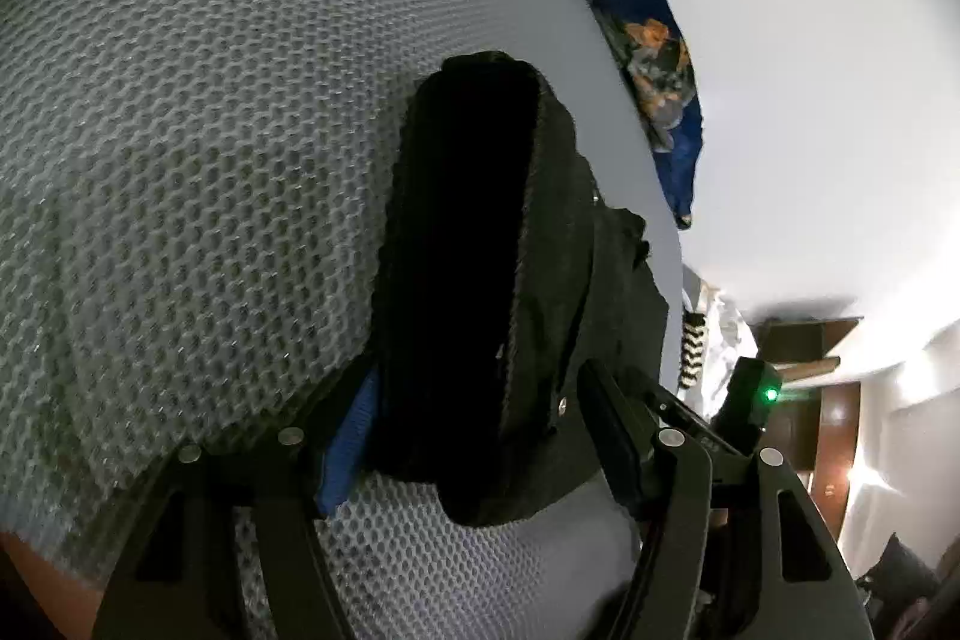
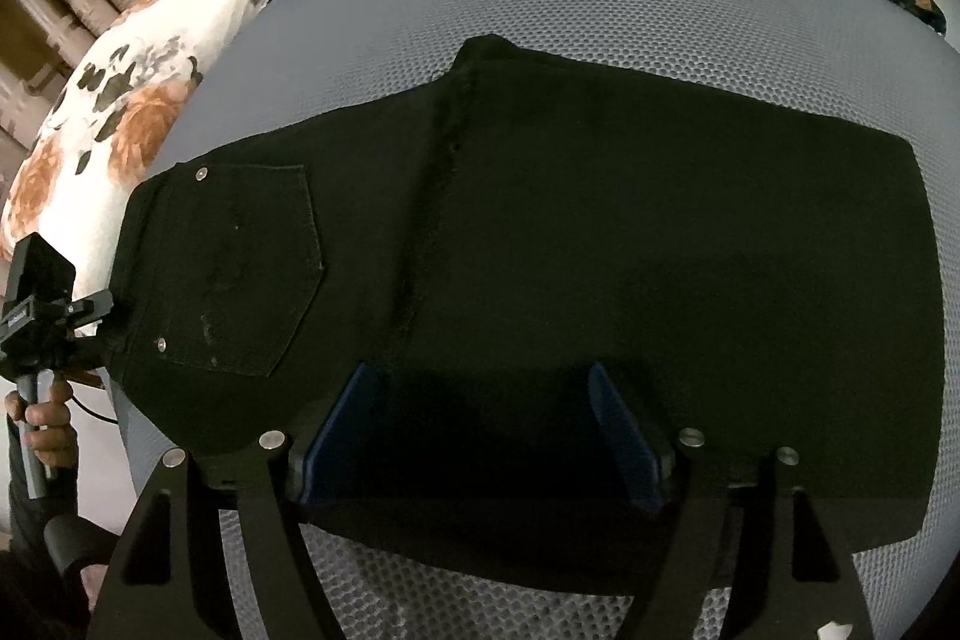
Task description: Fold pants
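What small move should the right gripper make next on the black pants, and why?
Probably lift the right gripper straight up and away. The black pants already lie folded flat on the grey mesh mattress, and the gripper's jaws stand open over the near edge, gripping nothing. The left gripper stands at the waistband end.

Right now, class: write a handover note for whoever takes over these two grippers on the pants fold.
Left gripper: at the waistband edge of the pants, fabric between its fingers; whether it grips is unclear.
Right gripper: open over the near edge, holding nothing.
Pants: flat on the mesh mat, pocket up.
Done: folded into a compact block.
Left: perhaps one last fold or smoothing.
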Demonstrator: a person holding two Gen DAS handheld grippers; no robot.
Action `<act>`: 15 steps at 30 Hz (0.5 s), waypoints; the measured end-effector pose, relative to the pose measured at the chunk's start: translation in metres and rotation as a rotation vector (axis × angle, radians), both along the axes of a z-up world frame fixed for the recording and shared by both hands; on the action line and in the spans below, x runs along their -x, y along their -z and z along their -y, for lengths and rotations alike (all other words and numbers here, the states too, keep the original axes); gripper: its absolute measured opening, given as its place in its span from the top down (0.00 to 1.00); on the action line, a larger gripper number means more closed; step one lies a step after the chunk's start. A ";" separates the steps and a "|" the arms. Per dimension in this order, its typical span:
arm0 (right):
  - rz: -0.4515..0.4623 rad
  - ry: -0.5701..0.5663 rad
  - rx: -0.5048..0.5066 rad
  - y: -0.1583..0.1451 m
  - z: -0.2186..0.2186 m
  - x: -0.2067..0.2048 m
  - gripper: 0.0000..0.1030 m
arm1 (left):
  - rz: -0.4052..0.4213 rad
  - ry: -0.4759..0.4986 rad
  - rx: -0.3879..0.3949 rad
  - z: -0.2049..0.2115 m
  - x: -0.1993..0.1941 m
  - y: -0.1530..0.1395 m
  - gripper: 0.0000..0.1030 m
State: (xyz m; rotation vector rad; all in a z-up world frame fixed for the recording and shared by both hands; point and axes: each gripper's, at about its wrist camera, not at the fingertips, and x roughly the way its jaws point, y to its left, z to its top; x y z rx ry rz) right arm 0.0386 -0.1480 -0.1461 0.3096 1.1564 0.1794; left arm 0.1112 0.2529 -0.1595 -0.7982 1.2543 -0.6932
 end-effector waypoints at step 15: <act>0.016 0.001 -0.020 0.001 0.002 -0.004 0.24 | 0.081 0.022 -0.190 0.040 -0.028 -0.010 0.66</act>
